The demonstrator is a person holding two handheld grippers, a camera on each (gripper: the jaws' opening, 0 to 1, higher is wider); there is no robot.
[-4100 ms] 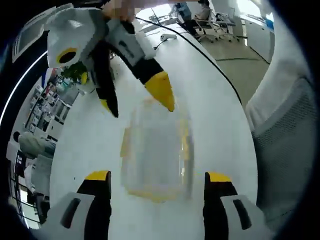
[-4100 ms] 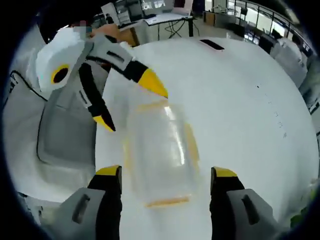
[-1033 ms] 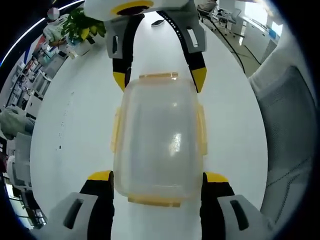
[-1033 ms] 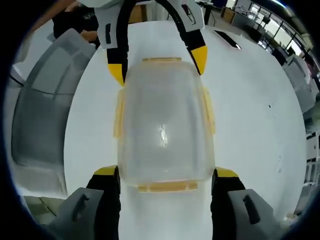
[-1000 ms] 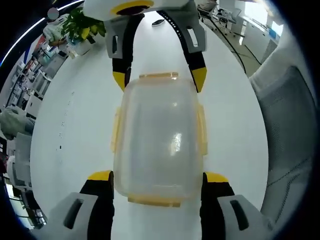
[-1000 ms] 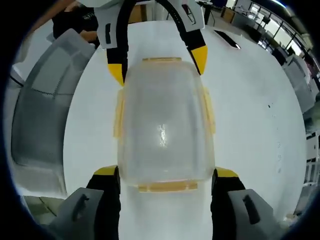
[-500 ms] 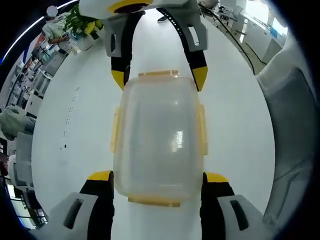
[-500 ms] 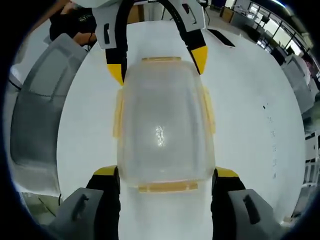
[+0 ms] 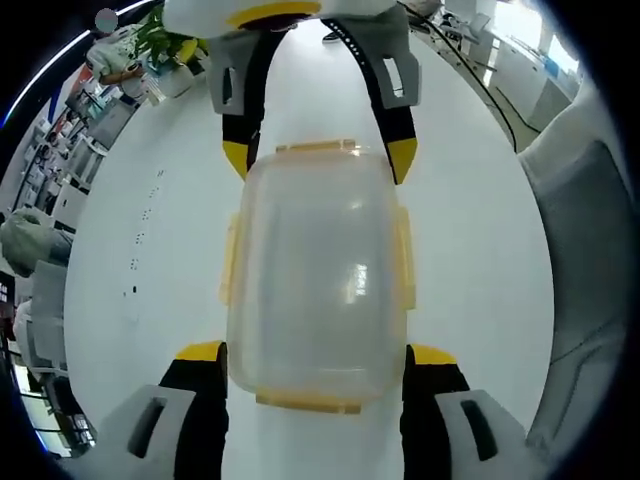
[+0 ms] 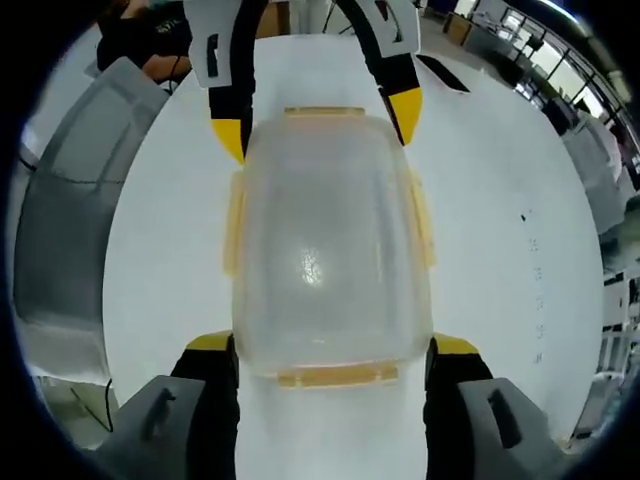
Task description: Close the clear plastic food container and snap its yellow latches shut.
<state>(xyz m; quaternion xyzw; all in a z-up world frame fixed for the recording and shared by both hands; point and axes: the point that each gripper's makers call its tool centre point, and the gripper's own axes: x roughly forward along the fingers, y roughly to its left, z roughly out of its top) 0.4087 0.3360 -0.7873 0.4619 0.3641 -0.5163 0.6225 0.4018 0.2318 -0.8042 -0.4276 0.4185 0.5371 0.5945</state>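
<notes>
Clear plastic food container (image 9: 315, 275), lid seated, on a white table (image 9: 150, 240), lying lengthwise between the wide-spread jaws of the left gripper (image 9: 312, 352) at its near end and those of the right gripper (image 9: 316, 158) at its far end; from the right gripper view the arrangement mirrors, container (image 10: 325, 255) between own right gripper (image 10: 333, 345) and the left gripper (image 10: 315, 118) opposite. Each tool's yellow tips flank the corners, seemingly touching, though firm clamping cannot be told. Yellow latches (image 9: 405, 255) on the long sides and ends appear splayed, likely unsnapped; risk: uneven squeeze could skid the light box across the smooth top or cock the lid, leaving a latch off its catch.
</notes>
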